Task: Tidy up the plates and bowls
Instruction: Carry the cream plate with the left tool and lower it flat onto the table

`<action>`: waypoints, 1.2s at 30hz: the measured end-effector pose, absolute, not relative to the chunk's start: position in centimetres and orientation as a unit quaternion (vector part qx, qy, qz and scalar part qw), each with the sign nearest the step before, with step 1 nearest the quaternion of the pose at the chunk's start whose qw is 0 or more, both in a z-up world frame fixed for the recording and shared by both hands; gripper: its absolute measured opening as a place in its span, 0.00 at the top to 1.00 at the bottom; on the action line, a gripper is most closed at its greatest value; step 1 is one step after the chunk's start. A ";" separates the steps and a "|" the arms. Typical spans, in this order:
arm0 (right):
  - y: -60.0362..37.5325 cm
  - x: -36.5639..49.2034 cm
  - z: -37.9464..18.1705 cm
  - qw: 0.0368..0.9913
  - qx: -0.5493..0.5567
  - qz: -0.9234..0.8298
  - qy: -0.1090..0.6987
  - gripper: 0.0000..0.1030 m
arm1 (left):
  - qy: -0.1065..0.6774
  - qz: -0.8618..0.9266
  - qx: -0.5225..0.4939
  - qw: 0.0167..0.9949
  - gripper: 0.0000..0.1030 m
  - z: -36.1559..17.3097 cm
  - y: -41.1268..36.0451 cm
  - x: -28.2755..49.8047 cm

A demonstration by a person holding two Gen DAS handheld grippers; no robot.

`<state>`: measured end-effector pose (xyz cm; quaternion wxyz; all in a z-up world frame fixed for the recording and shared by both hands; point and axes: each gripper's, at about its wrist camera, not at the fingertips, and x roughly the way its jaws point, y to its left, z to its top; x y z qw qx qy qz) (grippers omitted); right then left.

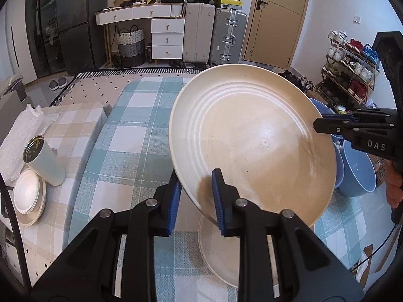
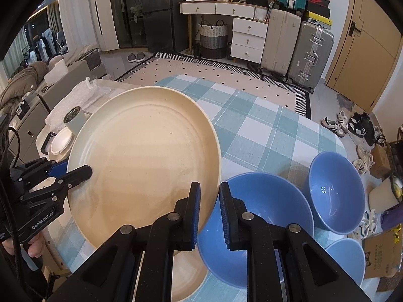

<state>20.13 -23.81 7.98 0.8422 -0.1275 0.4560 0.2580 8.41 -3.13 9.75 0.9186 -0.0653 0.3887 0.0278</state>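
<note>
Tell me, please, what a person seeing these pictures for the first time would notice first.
A large cream plate fills the middle, tilted above the blue checked tablecloth, with both grippers at its rim: left gripper and right gripper, opposite each other. Right of it stand blue bowls, and another cream plate lies underneath.

A home: suitcases [image 1: 214, 35], shoe rack [image 1: 350, 68], dresser [image 1: 167, 37].

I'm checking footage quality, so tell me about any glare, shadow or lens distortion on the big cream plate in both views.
Left wrist view: soft glare streaks across the cream plate, a dark shadow beside the left gripper; fisheye curves the door frame. Right wrist view: the plate is evenly lit, faint sheen near the right gripper; black vignette in the corners.
</note>
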 end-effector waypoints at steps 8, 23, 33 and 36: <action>-24.7 18.2 8.0 0.844 -0.125 0.256 0.455 0.84 | 0.390 0.018 -0.062 0.919 0.80 9.4 -4.0 6.7; -25.0 15.6 5.3 0.837 -0.114 0.258 0.470 0.83 | 0.400 0.014 -0.063 0.914 0.80 7.0 -4.1 4.3; -25.1 13.7 3.6 0.832 -0.106 0.260 0.479 0.83 | 0.409 0.012 -0.065 0.910 0.80 4.6 -3.7 3.2; -25.2 13.5 3.3 0.831 -0.106 0.258 0.482 0.83 | 0.410 0.011 -0.063 0.910 0.80 4.1 -3.7 3.0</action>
